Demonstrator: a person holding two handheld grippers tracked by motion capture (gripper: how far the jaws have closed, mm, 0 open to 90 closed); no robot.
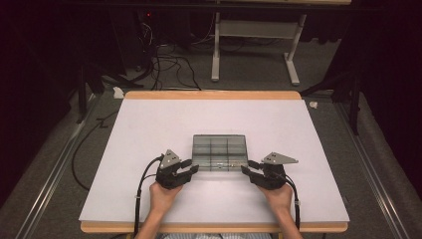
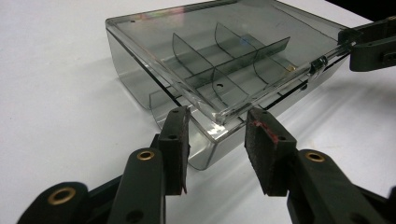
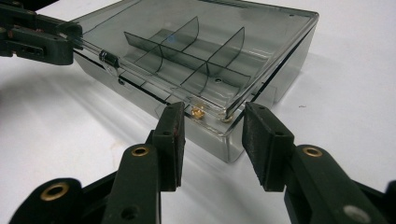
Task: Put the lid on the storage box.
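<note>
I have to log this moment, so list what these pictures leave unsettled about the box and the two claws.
- Compartment box, high view: contents too small to tell.
- Left claw, left gripper view: the pads flank the box's corner; whether they press on it is hidden by the angle.
- Right claw, right gripper view: same doubt at its corner.
- Small brass piece, right gripper view: too small to identify.

On my screen I see a smoky grey, see-through compartment box [image 1: 219,152] with darker grey dividers, resting on a plain white desk [image 1: 149,129] edged in pale wood. My left hand-held gripper [image 1: 190,168] and right hand-held gripper [image 1: 247,167] are both matte black with brass-coloured rivets, and a streak of red marks one black pad [image 2: 266,135]. A tiny gold-coloured speck [image 3: 198,112] glints inside the box.
</note>
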